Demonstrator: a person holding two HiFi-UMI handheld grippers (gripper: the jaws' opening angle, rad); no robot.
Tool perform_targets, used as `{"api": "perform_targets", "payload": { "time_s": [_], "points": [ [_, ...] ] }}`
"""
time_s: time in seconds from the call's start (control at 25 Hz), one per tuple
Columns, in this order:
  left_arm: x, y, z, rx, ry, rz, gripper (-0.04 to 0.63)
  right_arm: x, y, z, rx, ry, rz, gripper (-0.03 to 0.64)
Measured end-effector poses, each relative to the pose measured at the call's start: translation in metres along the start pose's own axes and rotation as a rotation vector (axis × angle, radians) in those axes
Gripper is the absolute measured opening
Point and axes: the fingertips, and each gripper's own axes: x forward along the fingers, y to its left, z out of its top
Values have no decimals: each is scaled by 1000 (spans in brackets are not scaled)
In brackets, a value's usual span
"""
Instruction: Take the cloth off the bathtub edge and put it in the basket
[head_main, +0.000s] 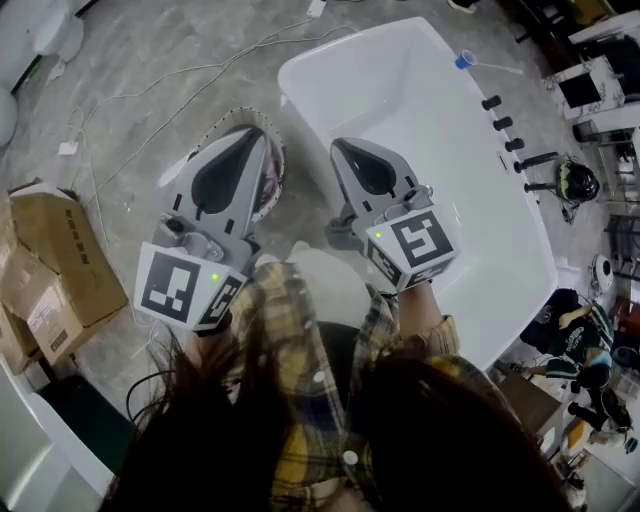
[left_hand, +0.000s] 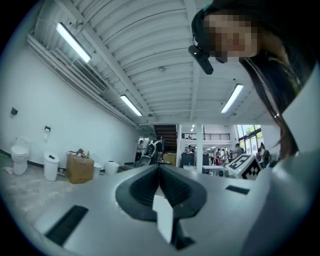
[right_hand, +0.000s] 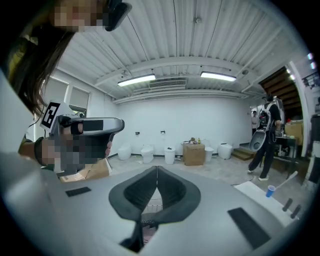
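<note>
In the head view both grippers are held out level in front of the person. My left gripper (head_main: 250, 135) hangs over a round basket (head_main: 240, 117) on the floor beside the white bathtub (head_main: 440, 190). A pinkish bit of cloth (head_main: 270, 188) shows inside the basket; the gripper hides the rest. My right gripper (head_main: 341, 146) is above the tub's near rim. In the left gripper view the jaws (left_hand: 159, 169) meet with nothing between them. The right gripper view shows its jaws (right_hand: 157, 170) shut and empty too.
Cardboard boxes (head_main: 50, 270) lie at the left and cables (head_main: 150, 110) run over the grey floor. A blue cup (head_main: 466, 60) and black tap fittings (head_main: 505, 125) sit on the tub's far rim. People (head_main: 575, 340) crouch at the lower right. A person (right_hand: 265, 135) stands beyond the tub.
</note>
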Motion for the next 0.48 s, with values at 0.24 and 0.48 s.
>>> {"api": "perform_targets", "payload": {
  "time_s": [0.24,0.48],
  "points": [
    [37,-13,-5,-4,14,-190,18,-19,-34,-6,19,7,-187,16],
    [64,-40,-16,-33,66,-417,18,-61,-60,-20,90,19,-435,16]
  ]
}}
